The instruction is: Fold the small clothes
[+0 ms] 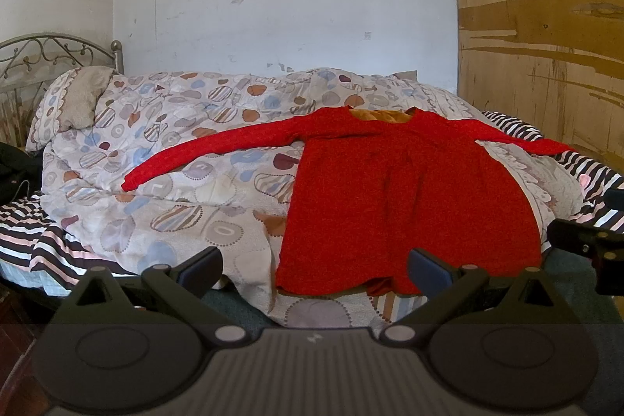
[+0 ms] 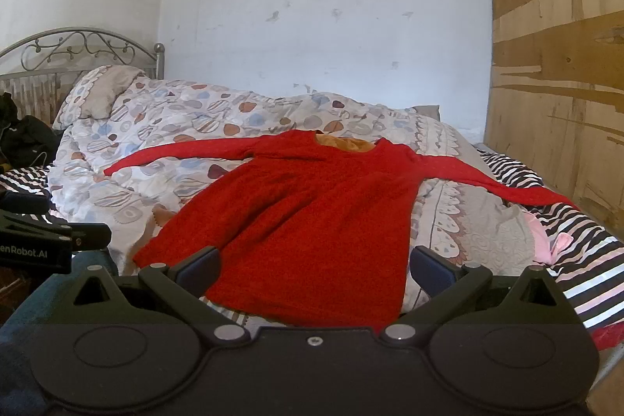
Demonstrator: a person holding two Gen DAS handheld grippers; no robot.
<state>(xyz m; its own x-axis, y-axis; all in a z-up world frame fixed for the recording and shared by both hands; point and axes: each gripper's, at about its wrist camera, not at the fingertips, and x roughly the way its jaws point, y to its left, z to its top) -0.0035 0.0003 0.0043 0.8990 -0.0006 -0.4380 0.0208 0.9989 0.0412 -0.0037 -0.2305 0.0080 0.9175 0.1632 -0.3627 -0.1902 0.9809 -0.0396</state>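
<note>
i see the red dress point(image 1: 405, 197) lying flat on the patterned quilt point(image 1: 187, 158) of the bed, neckline toward the wall, hem toward me, its sleeves spread sideways. my left gripper point(image 1: 314, 269) and right gripper point(image 2: 314, 269) hover near the hem, jaws spread wide, gripping nothing.

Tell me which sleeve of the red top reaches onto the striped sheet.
The right-hand sleeve: its cuff lies on the striped sheet. The other sleeve rests wholly on the patterned quilt.
</note>
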